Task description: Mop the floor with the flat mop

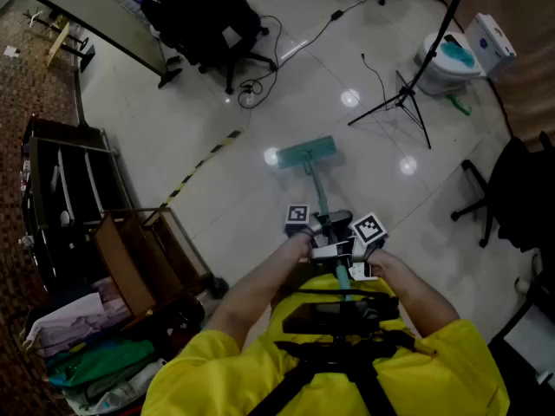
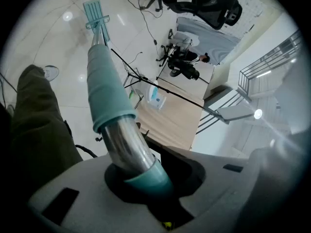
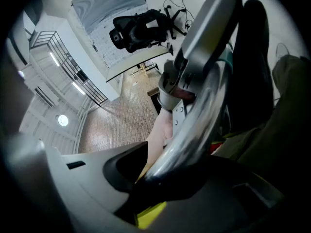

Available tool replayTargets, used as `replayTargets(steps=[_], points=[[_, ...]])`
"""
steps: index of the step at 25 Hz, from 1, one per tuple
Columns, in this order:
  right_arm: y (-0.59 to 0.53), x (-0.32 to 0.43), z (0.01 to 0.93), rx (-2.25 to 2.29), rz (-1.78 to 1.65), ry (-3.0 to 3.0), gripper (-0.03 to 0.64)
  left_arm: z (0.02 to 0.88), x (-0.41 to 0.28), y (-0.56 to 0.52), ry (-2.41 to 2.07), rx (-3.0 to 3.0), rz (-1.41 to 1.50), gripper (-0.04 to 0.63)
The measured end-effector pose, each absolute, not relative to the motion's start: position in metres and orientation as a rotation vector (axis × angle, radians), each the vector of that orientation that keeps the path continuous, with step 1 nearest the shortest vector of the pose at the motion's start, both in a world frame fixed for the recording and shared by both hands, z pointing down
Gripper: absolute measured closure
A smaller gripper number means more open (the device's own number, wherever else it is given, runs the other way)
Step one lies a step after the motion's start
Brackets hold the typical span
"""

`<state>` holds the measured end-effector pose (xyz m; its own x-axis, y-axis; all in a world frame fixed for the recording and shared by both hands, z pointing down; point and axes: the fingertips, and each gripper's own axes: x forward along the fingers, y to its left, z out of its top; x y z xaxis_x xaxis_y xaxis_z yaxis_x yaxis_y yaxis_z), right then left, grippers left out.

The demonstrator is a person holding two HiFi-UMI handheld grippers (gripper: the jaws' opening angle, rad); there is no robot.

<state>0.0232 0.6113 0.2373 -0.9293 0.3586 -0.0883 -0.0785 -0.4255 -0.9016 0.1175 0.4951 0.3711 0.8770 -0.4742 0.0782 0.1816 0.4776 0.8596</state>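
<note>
1. My left gripper [image 2: 141, 176] and right gripper [image 3: 160, 178] both clamp the teal-headed, steel-poled flat mop [image 1: 306, 152].
2. Its head lies flat on the glossy white floor [image 1: 217, 102], near the black tripod [image 1: 403, 100].
3. I judge mopping barely begun.

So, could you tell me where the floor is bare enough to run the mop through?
Bare tile lies between the mop head and the tripod, and left toward the striped tape. Crowded: cables by the office chair, and the wooden rack.
</note>
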Motion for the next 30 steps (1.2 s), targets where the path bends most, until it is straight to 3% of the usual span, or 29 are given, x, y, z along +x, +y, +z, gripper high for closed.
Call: replayTargets(steps=[12,20,30], points=[[0.401,-0.004,0.275,-0.39,2.362,-1.678,0.503,0.395,0.107,0.287,-0.223,1.141,-0.152,0.495],[0.274,-0.029,0.383,-0.257,2.303,-1.776,0.503,0.494,0.096,0.164,-0.144,1.177,-0.076,0.507],[0.212,-0.026,0.525,-0.133,2.337,-1.886,0.505,0.626,0.102,0.1,-0.158,1.212,-0.191,0.529]])
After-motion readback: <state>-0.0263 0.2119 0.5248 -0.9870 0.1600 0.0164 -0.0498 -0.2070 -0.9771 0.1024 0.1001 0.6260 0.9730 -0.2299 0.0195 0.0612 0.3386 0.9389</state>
